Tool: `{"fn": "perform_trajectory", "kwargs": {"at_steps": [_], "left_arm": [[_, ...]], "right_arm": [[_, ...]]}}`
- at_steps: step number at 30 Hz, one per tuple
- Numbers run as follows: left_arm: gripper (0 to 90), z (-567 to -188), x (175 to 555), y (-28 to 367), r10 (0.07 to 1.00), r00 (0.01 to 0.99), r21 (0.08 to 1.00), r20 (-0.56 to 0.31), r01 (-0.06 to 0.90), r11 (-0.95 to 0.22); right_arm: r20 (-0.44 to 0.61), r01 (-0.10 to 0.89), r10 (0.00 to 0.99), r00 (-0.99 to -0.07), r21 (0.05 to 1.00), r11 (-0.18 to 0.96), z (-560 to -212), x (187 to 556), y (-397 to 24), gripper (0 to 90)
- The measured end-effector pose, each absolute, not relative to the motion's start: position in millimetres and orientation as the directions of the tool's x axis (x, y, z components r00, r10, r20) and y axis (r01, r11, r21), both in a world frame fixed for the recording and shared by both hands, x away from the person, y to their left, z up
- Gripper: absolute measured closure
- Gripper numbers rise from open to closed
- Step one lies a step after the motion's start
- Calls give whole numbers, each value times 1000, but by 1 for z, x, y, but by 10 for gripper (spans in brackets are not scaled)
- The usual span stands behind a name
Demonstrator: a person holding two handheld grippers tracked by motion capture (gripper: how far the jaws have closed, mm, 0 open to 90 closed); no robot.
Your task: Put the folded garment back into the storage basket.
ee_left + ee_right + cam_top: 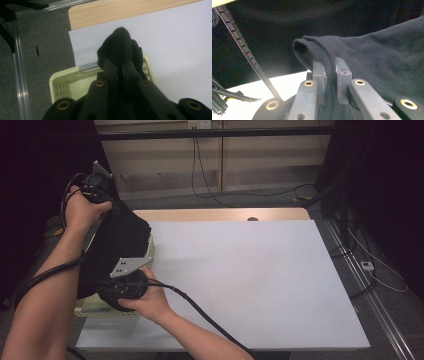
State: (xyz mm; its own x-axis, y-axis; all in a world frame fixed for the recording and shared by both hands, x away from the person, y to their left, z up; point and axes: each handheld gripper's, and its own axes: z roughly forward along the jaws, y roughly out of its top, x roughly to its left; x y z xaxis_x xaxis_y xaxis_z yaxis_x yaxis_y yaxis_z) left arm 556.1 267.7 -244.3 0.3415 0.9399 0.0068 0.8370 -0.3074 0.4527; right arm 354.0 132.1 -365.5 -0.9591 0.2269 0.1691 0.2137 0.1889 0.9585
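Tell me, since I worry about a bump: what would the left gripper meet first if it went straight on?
Probably the white table cover, past the black cloth its fingers clamp; depth is unclear.

— From up here the black cloth (117,245) covers most of the basket (151,251); just a pale rim peeks out beside the right gripper (107,292).

— And the jaws?

— Buried in the fabric, both pairs. The left gripper (107,202) is half lost against the dark behind it.

— Its own view?

— The cloth bunches past the fingers (110,67), hiding the basket's far wall. The near corner is cut off below.
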Motion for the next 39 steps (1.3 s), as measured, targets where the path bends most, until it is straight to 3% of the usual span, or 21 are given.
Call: {"fn": "perform_trajectory", "kwargs": {"at_steps": [39], "left_arm": [[843,-275,559,278,948,319,442,-15,852,-280]], "right_arm": [[192,242,227,-955,945,219,-385,354,138,812]]}}
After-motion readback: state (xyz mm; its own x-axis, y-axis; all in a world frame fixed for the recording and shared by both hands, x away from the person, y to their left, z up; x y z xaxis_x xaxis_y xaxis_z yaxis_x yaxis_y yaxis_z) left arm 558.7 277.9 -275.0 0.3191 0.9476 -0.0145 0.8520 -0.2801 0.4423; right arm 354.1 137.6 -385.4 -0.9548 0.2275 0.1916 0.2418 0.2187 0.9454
